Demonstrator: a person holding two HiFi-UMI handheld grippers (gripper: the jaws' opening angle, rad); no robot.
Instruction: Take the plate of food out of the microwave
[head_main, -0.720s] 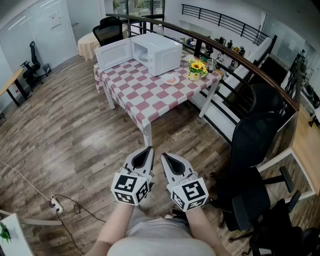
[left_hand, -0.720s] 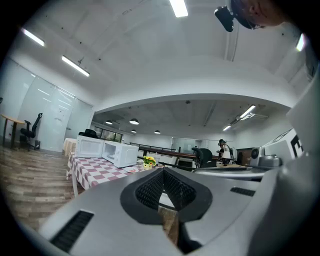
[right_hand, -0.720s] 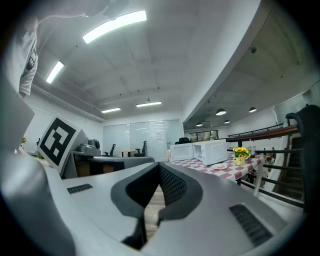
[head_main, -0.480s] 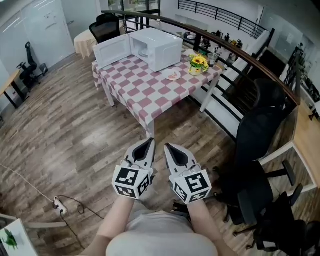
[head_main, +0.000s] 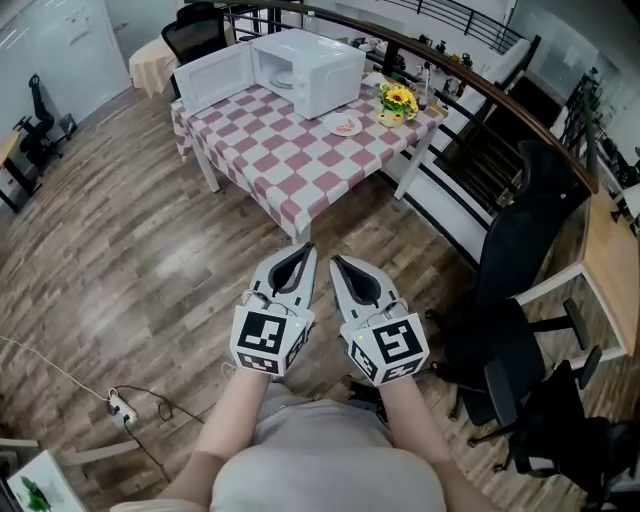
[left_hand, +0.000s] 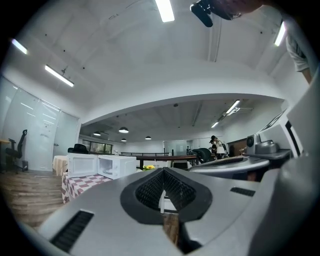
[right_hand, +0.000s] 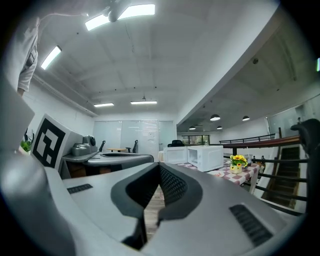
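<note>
Shut and empty: left gripper (head_main: 303, 252) and right gripper (head_main: 338, 262), level and abreast
Straight ahead, well apart, white box microwave (head_main: 318, 70) stands door open on red-checked table (head_main: 290, 165); pale round plate (head_main: 285, 83) inside; neither gripper nearer

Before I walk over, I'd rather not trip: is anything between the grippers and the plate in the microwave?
Nothing on the bare floor; the microwave door is open. Only the table's near end lies between.
</note>
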